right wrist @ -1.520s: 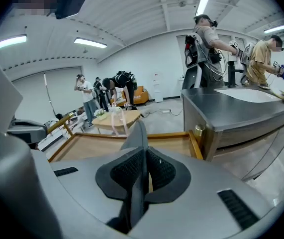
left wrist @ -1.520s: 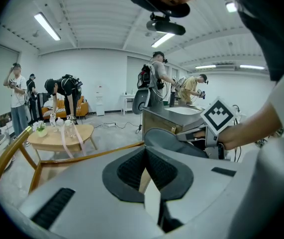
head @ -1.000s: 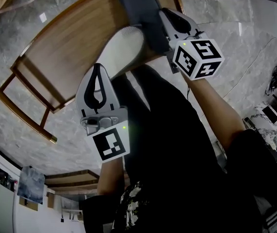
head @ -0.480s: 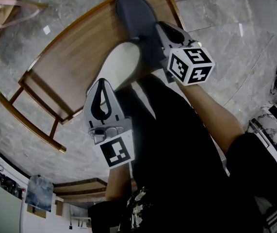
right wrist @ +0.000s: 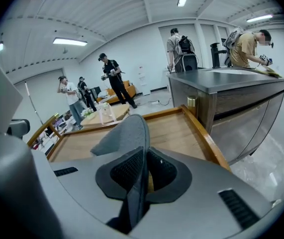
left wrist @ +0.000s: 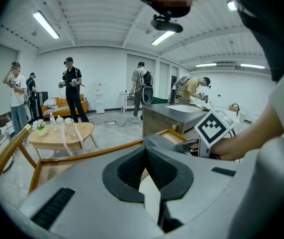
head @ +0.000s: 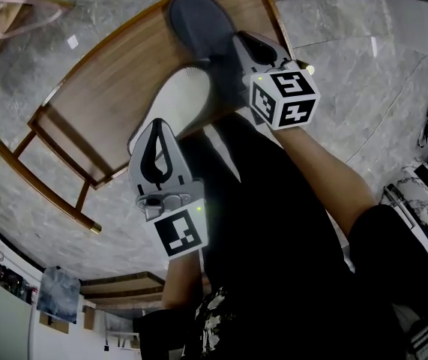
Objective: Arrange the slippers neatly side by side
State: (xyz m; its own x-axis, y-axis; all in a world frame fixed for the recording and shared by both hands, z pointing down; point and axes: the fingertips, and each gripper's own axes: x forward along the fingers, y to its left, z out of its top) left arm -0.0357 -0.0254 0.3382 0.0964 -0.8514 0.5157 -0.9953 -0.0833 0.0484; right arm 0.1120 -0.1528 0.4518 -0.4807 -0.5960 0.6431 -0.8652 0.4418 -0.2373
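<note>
Head view, grey slipper lengthwise up-left, white slipper up-right

Large white lab hall, strip ceiling lights, headset-wearing people, orange sofa, marble floor

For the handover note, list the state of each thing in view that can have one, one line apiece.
white slipper: gripped at its near end, reaching over the table's near edge.
grey slipper: gripped at its near end, over the table, further in than the white one.
left tongs: shut on the white slipper.
right tongs: shut on the grey slipper.
wooden table: standing upright.
</note>
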